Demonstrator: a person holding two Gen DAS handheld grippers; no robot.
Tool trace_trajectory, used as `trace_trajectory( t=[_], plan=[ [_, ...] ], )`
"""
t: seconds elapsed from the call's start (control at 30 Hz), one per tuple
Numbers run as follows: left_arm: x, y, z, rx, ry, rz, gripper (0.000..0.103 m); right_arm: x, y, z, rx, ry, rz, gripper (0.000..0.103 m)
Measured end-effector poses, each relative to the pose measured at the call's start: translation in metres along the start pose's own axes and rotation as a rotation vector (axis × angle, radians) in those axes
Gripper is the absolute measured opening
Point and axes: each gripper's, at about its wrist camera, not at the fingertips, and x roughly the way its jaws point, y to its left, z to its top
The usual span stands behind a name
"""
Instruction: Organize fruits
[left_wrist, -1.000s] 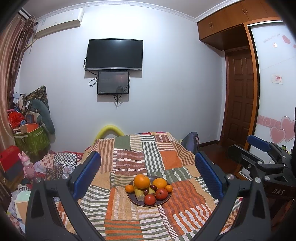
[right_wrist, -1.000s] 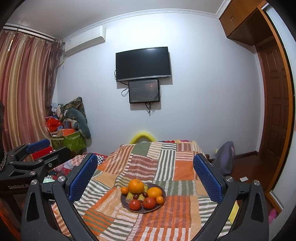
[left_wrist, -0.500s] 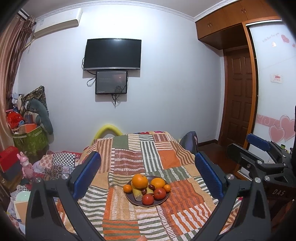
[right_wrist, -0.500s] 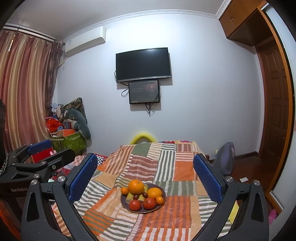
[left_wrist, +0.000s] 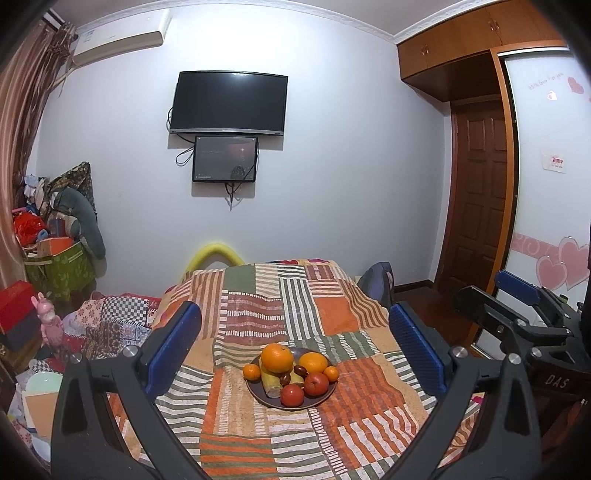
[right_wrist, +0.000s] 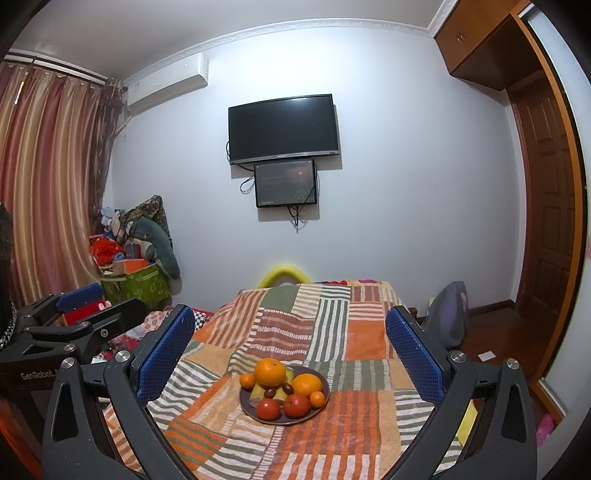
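From our left gripper, spread wide and holding nothing, we see the plate of fruits on the striped blanket. From our right gripper, wide open and empty too, the plate sits near.

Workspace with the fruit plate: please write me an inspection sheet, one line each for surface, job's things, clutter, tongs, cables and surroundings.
Surface: patchwork striped cloth covers the table, a little wrinkled.
Job's things: dark plate holds a large orange, a second orange, two small tangerines, two red fruits, dark small fruits and a yellow piece, all piled together.
Clutter: nothing seen on the cloth besides the plate.
Tongs: left tongs open, empty, short of the plate; right tongs open, empty, the same.
Cables: loose wires hang under the small screen on the wall.
Surroundings: television, curtain, piled boxes and toys at left, wooden door at right.
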Motion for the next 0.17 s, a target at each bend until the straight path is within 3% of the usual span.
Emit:
trace_trajectory(
  t=[0.17],
  plan=[
    [0.0053,0.0000,-0.0022,0.004,0.012,0.007,0.103,0.0045,-0.0041,-0.0024,0.014,0.014,-0.004,0.103]
  ],
)
